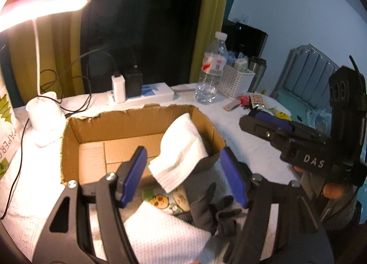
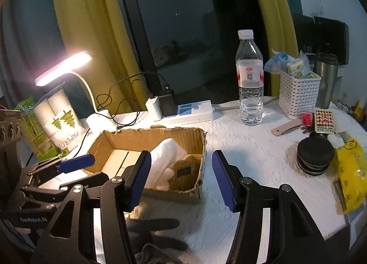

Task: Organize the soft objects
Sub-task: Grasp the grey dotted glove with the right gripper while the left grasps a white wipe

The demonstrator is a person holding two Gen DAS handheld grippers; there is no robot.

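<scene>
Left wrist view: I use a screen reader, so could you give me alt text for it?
The open left gripper hovers above an open cardboard box with a white towel draped over its near edge. A dark glove lies on the table before the box; the right gripper is at right.

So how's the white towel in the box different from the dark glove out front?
The white towel is pale and waffle-textured; the dark glove is charcoal grey. The towel leans inside the cardboard box, one end draped over its near wall; the glove lies outside on the table. Neither is gripped: left gripper and right gripper are open.
</scene>
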